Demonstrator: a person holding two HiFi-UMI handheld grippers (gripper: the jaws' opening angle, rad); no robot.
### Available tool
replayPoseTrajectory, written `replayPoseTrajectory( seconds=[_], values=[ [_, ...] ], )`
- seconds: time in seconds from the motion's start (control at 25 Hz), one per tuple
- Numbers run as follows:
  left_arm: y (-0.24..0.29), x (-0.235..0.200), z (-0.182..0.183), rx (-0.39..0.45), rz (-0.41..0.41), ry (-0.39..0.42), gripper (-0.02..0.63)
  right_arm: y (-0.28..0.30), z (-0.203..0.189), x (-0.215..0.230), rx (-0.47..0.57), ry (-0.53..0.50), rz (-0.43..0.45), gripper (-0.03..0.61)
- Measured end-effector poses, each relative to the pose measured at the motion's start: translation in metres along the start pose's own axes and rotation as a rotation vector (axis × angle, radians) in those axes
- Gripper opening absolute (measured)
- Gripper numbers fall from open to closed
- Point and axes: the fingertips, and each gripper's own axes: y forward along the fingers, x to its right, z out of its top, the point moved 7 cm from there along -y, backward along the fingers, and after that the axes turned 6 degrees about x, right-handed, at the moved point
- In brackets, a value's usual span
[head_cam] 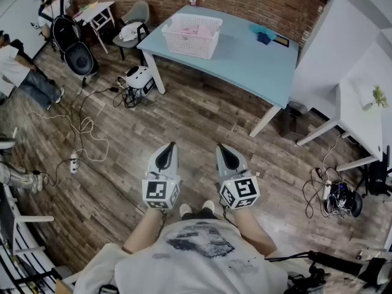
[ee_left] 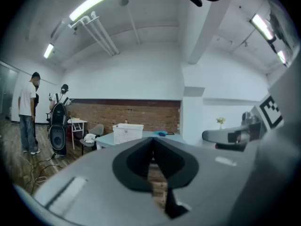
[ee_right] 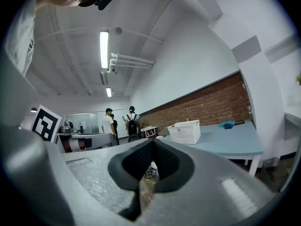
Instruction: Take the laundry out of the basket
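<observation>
The left gripper (head_cam: 169, 147) and the right gripper (head_cam: 222, 147), two in all, are held level with jaws clenched on nothing, well apart from the one white basket (head_cam: 191, 45) set on the single blue table (head_cam: 245, 63). The table is best approached first and the jaws opened only above the basket, so that the pink laundry (head_cam: 196, 30), whose pieces cannot be counted, is seized from the top.
</observation>
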Motion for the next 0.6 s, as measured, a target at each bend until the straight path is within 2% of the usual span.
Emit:
replayPoseTrajectory(
  seconds=[0.32, 0.6],
  values=[
    [0.010, 0.024, 0.001, -0.009, 0.015, -0.002, -0.008, -0.005, 0.006, 0.018, -0.008, 0.001, 0.026, -0.003],
    [0.019, 0.035, 0.005, -0.002, 0.017, 0.002, -0.009, -0.003, 0.013, 0.036, 0.012, 0.041, 0.031, -0.003]
  ],
)
